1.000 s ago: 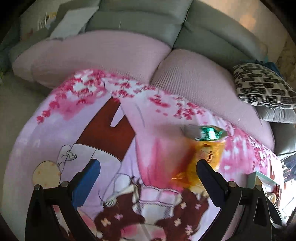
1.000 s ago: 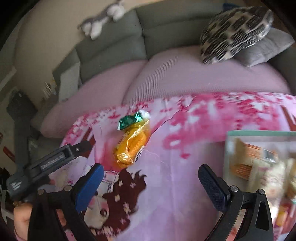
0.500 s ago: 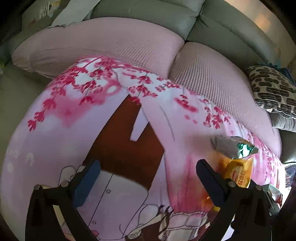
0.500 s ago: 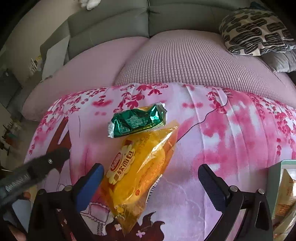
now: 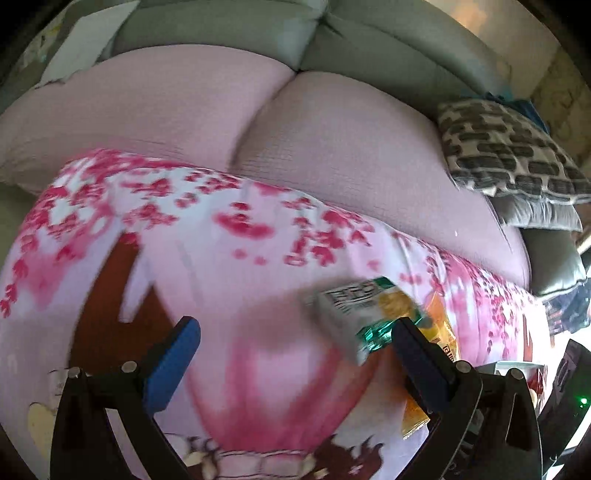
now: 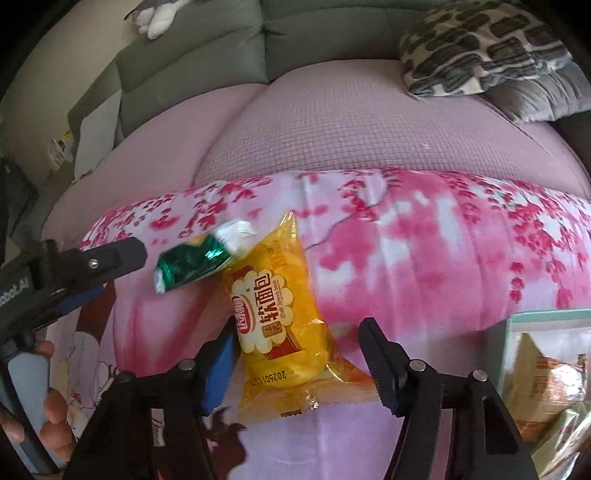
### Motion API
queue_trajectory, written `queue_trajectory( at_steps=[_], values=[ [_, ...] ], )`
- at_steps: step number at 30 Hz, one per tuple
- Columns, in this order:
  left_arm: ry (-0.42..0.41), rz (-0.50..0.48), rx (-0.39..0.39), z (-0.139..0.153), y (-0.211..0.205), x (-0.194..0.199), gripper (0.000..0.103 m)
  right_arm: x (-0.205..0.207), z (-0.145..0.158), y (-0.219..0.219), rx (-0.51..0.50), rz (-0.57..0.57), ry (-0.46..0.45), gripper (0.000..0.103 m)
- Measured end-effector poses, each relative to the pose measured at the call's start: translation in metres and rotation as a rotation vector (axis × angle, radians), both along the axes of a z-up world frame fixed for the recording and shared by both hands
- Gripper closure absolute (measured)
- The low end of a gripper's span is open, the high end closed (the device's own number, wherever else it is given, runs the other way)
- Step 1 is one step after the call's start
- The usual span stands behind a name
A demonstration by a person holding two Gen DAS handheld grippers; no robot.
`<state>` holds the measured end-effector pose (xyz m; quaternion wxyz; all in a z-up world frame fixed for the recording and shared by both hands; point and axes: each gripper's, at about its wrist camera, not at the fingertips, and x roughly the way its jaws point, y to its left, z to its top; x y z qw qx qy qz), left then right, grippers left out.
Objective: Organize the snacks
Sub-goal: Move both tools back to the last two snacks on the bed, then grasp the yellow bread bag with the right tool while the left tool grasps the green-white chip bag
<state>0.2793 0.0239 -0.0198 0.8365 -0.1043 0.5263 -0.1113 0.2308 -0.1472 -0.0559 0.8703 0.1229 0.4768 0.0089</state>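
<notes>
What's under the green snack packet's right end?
The green snack packet overlaps the yellow bread packet, lying on the pink printed cloth. Whatever sits beneath the overlap is covered.

Yellow bread packet (image 6: 282, 325), green wrapper (image 6: 192, 264)

Daylight, soft, fairly bright; warm patch on wall (image 5: 476, 22) at upper right of left wrist view. Strong fisheye bulge, black vignette in all corners. Left wrist view motion-blurred: floral cloth (image 5: 229, 236) smeared, green snack packet (image 5: 364, 314) streaked. Right wrist view sharper, print on yellow bread packet (image 6: 280, 314) legible, glare on its wrapper.
</notes>
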Motion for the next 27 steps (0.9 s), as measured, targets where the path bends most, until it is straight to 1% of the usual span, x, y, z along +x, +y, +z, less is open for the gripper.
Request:
queue_trajectory(
  at_steps=[3,8,10,12,14,16,18,19,20,21,22,24,25,26,27],
  values=[
    [0.037,-0.024,-0.016,-0.007,-0.018,0.005,0.0,-0.003,0.001,-0.014,-0.008,-0.031,0.002,0.036],
    [0.108,-0.014,-0.039,-0.02,-0.043,0.019,0.0,-0.003,-0.001,-0.021,-0.007,-0.032,0.006,0.036],
    [0.11,-0.015,-0.012,-0.023,-0.053,0.025,0.0,-0.004,-0.003,-0.024,-0.006,-0.028,0.005,0.036],
    [0.106,-0.039,0.043,-0.025,-0.065,0.031,0.0,-0.005,-0.003,-0.026,-0.002,-0.026,0.006,0.036],
    [0.095,-0.089,0.103,-0.027,-0.078,0.034,0.0,-0.004,-0.003,-0.027,-0.001,-0.021,0.005,0.036],
    [0.093,-0.117,0.136,-0.028,-0.083,0.035,0.0,-0.002,-0.005,-0.027,0.0,-0.021,0.005,0.036],
    [0.085,-0.125,0.145,-0.027,-0.085,0.035,0.002,-0.004,-0.004,-0.028,-0.003,-0.021,0.008,0.036],
    [0.085,-0.124,0.143,-0.026,-0.084,0.035,0.005,-0.004,-0.004,-0.027,-0.005,-0.021,0.008,0.036],
    [0.085,-0.126,0.138,-0.026,-0.083,0.034,0.015,-0.004,-0.004,-0.026,-0.006,-0.02,0.006,0.036],
    [0.084,-0.129,0.134,-0.025,-0.083,0.033,0.021,-0.004,-0.004,-0.027,-0.005,-0.021,0.006,0.036],
    [0.083,-0.13,0.136,-0.025,-0.084,0.033,0.023,-0.004,-0.004,-0.027,-0.002,-0.022,0.005,0.036],
    [0.075,-0.14,0.128,-0.023,-0.084,0.029,0.035,-0.005,-0.004,-0.027,0.003,-0.023,0.007,0.037],
    [0.07,-0.141,0.118,-0.022,-0.082,0.028,0.037,-0.006,-0.004,-0.027,0.008,-0.024,0.006,0.038],
    [0.068,-0.137,0.098,-0.019,-0.076,0.021,0.046,-0.006,-0.003,-0.027,0.011,-0.025,0.006,0.04],
    [0.066,-0.13,0.082,-0.018,-0.072,0.017,0.051,-0.008,-0.003,-0.027,0.013,-0.024,0.006,0.041]
  ],
)
